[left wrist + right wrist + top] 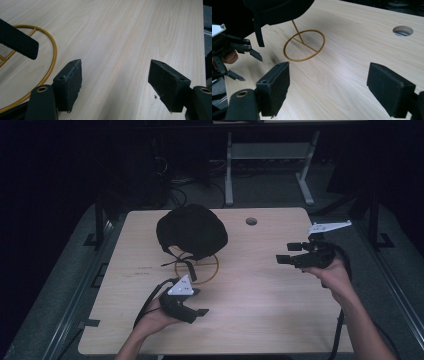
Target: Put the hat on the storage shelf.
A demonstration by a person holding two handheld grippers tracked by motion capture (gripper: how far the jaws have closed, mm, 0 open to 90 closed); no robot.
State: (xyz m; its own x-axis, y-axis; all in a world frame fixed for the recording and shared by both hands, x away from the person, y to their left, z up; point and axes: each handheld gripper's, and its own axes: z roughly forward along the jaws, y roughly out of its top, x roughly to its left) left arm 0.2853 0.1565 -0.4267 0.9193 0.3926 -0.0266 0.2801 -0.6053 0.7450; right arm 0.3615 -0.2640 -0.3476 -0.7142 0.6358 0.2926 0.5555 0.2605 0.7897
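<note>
- Right now the left gripper [192, 306] sits near the front of the pale wooden surface [260, 295], jaws spread apart and empty, pointing right across bare wood.
- Just beyond it lies the gold wire ring base [51, 60] of a thin stand, and the loose black strap [18, 40] of the black fabric cap [192, 231] dangles over that ring.
- Farther right, the right gripper [290, 254] hovers above the surface, also released and holding nothing, aimed left toward the stand.
- Perched on the stand at the far left-centre of the surface, the cap overhangs the ring, so its weight looks poorly centred.
- Likely risk: a pull on the strap or brim from one side could tip the light wire stand over, since nothing pins the ring down.
- Another risk: soft fabric may slip or bunch between the pads, so a pinch on a thin edge could let go partway through a lift.
- Also, the strap could snag on the slanted wire stem [297, 31] and drag the stand along.
- Both grippers converging on the cap might collide near the ring.
</note>
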